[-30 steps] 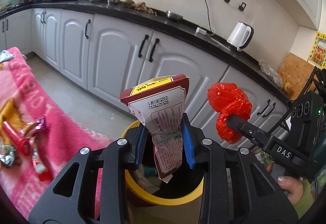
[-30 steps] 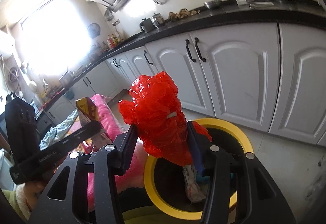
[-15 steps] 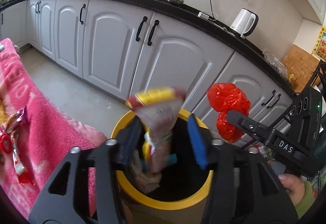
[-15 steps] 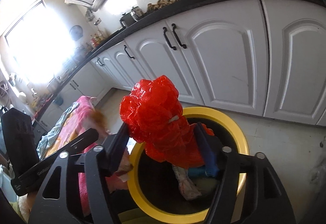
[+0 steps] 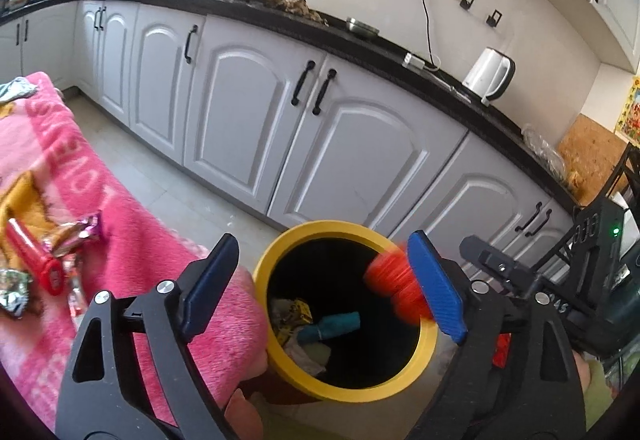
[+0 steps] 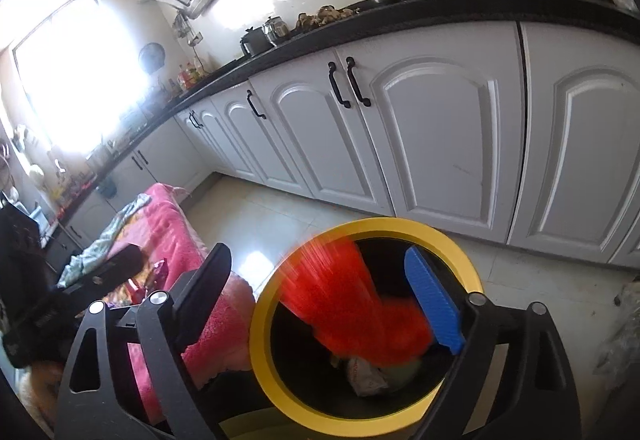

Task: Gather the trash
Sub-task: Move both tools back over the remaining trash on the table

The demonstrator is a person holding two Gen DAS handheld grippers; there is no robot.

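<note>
We see a kitchen: white cabinets [image 5: 248, 112] under a black counter [image 5: 360, 40], a kettle [image 5: 490, 74] on it, utensils hanging on the wall above. A pink blanket [image 5: 120, 224] lies at the left, with a few wrappers [image 5: 76, 236] and a red tube [image 5: 32, 256] on it. Just beside the blanket stands a yellow-rimmed bin [image 5: 428, 352], with trash [image 5: 304, 324] at its bottom, a teal piece among it.

Our left gripper [image 5: 324, 280] hangs over the bin's mouth, its jaws opening wide with nothing between them. Our right gripper [image 6: 320, 296] is also over the bin, jaws opening; the red bag [image 6: 352, 304] shows between its fingers as a motion-blurred streak inside the rim, and the pads do not press on it. In the left view the bag [image 5: 394, 286] appears as a red blur at the bin's right rim, partly behind the blue pad [image 5: 436, 288].
</note>
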